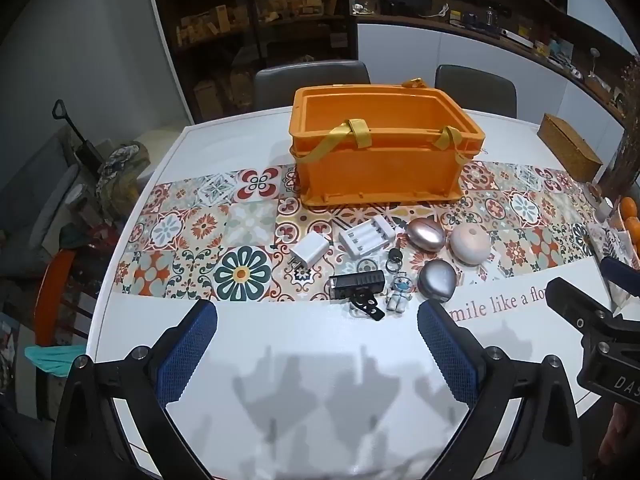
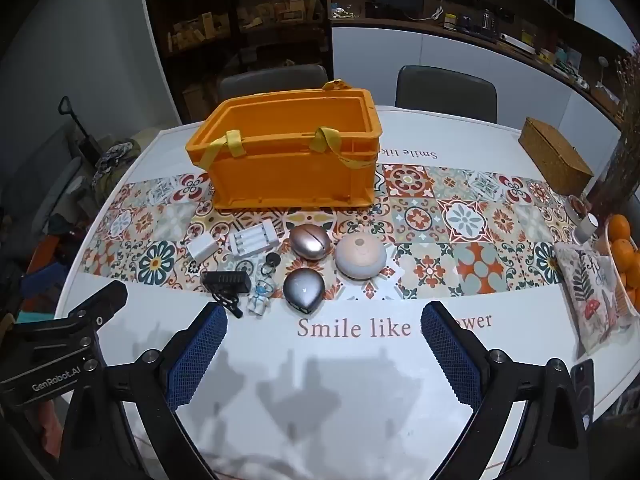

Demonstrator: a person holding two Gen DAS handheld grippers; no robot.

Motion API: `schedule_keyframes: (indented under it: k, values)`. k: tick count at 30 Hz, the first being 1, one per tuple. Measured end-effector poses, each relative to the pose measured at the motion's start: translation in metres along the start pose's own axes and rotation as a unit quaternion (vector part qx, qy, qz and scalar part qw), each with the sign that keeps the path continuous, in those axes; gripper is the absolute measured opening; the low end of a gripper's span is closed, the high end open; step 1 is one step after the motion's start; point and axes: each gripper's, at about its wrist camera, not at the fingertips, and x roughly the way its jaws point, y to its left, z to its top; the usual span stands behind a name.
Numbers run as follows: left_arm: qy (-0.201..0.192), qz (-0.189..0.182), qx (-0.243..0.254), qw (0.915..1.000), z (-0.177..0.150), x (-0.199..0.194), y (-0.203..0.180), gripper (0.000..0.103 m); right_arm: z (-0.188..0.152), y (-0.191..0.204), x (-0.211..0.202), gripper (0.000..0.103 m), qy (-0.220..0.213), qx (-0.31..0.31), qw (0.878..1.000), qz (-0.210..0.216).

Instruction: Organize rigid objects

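Note:
An empty orange crate (image 1: pixel 384 168) (image 2: pixel 292 176) with yellow straps stands on the patterned runner. In front of it lie a white plug adapter (image 1: pixel 309 249) (image 2: pixel 202 247), a white battery charger (image 1: pixel 367 236) (image 2: pixel 254 240), a rose-gold oval case (image 1: pixel 426 234) (image 2: pixel 311 242), a pale round device (image 1: pixel 470 244) (image 2: pixel 360 257), a silver teardrop case (image 1: pixel 437 280) (image 2: pixel 304 289), a black bike light (image 1: pixel 357 283) (image 2: pixel 226 280) and an astronaut keychain (image 1: pixel 399 296) (image 2: pixel 260 296). My left gripper (image 1: pixel 318 328) and right gripper (image 2: pixel 324 330) are open and empty, held above the white table near the objects.
A wicker box (image 1: pixel 568 152) (image 2: pixel 554 156) sits at the back right. Oranges (image 2: pixel 622 244) and a printed pouch (image 2: pixel 588 296) lie at the right edge. Two chairs (image 2: pixel 446 88) stand behind the table. A phone (image 2: pixel 582 388) lies near the right front.

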Motion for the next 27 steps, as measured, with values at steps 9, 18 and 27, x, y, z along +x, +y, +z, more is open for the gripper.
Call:
schedule_keyframes:
  k: [9,18,27]
  values:
    - [0.009,0.000,-0.013,0.9999,-0.0005,0.0005,0.0055,0.102,-0.0006,-0.0015,-0.0005,0.098,-0.003,0.003,1.000,0.005]
    - [0.012,0.000,-0.013,0.9998,-0.0002,0.0027,0.0052,0.102,-0.0010,-0.0018,0.0012,0.098,-0.005,0.005,1.000,0.006]
    - [0.015,-0.002,-0.010,0.9998,-0.0006,0.0042,0.0047,0.102,0.0021,0.0009,0.0009,0.098,-0.004,0.005,1.000,0.006]
